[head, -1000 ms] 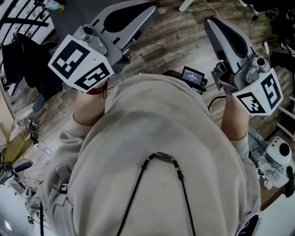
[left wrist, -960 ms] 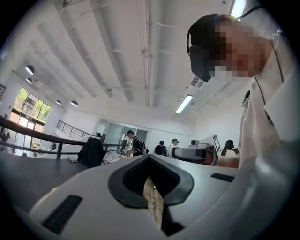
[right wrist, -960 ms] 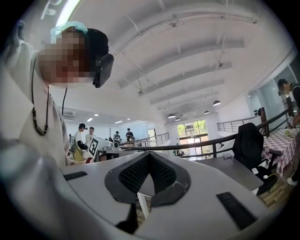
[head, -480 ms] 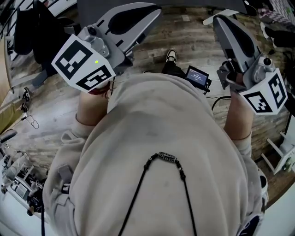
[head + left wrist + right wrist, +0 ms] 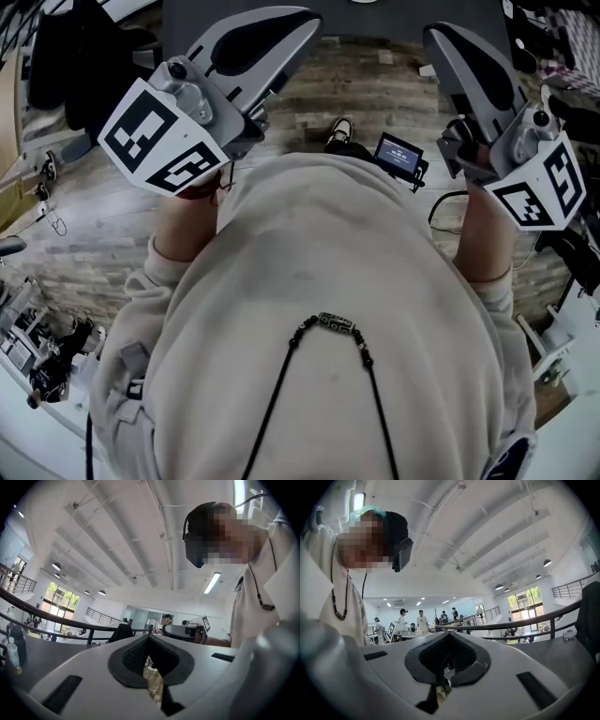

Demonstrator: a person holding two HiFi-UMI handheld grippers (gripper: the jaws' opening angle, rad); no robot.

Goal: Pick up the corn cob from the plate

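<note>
Head view looks straight down the front of a pale sweatshirt [image 5: 319,281], with the left gripper [image 5: 302,22] raised just off its left shoulder side and the right gripper [image 5: 437,39] just off its right, both pointing out over the wooden floor [image 5: 141,216] beyond the sweatshirt; the corn cob and its plate show in none of the three views, so where they are cannot be told from here. The main risk, as I judge it, is a reach begun with the jaws clenched: they would nudge a round cob instead of straddling it, and it could roll across the plate or off it. A second risk is a hurried swing outward from the sweatshirt, since a small screen [image 5: 397,155] and loose cables lie on the floor just past its hem on the right side. In the left gripper view the jaws meet at their tips with only a sliver of floor seen below the dark pads, so they are closed on nothing. In the right gripper view the jaws are likewise pressed together and empty, with only a distant railing and people beyond them
</note>
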